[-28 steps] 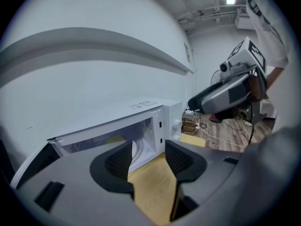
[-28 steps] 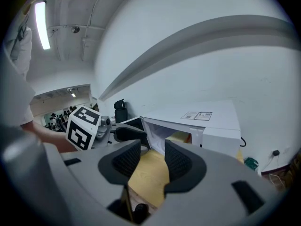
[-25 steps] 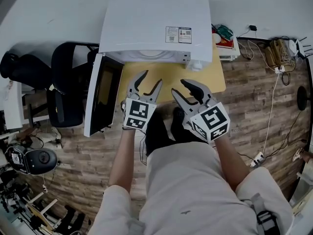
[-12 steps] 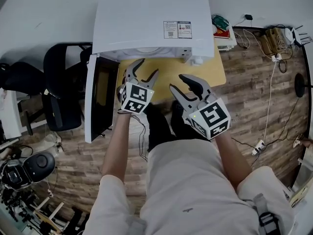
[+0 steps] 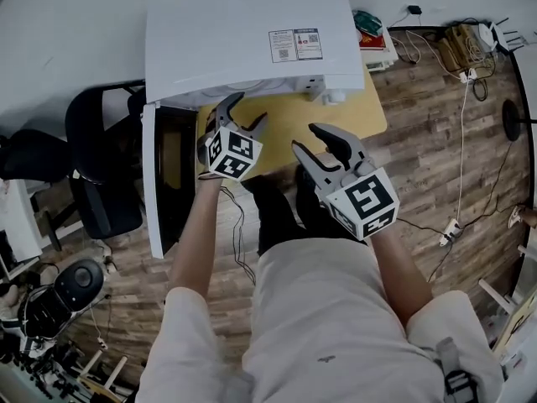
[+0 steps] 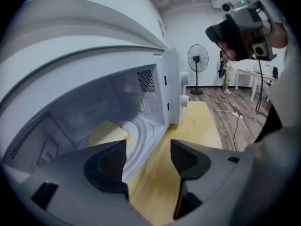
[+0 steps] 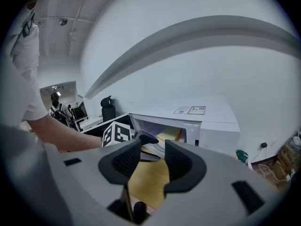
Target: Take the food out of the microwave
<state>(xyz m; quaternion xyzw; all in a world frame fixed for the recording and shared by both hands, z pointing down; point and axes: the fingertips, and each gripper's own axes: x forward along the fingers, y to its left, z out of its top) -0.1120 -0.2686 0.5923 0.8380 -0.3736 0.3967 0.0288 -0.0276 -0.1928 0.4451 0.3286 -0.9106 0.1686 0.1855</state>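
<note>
Yellow wooden table (image 5: 336,116) bears an open white microwave (image 5: 243,32). Empty left gripper (image 5: 246,109) is opening toward seemingly pale yellow food (image 6: 107,132). Right gripper (image 5: 303,137) hangs part-open, empty.

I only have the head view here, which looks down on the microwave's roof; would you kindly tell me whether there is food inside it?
Observer: Yes. The left gripper view looks into the microwave, and a pale yellow piece of food lies inside.
Operator: Thank you. What does it rest on?
Observer: On the white round turntable on the cavity floor.
Operator: Does the left gripper have hold of it?
Observer: No. The left gripper has its jaws opening with nothing between them; the food lies beyond them.
</note>
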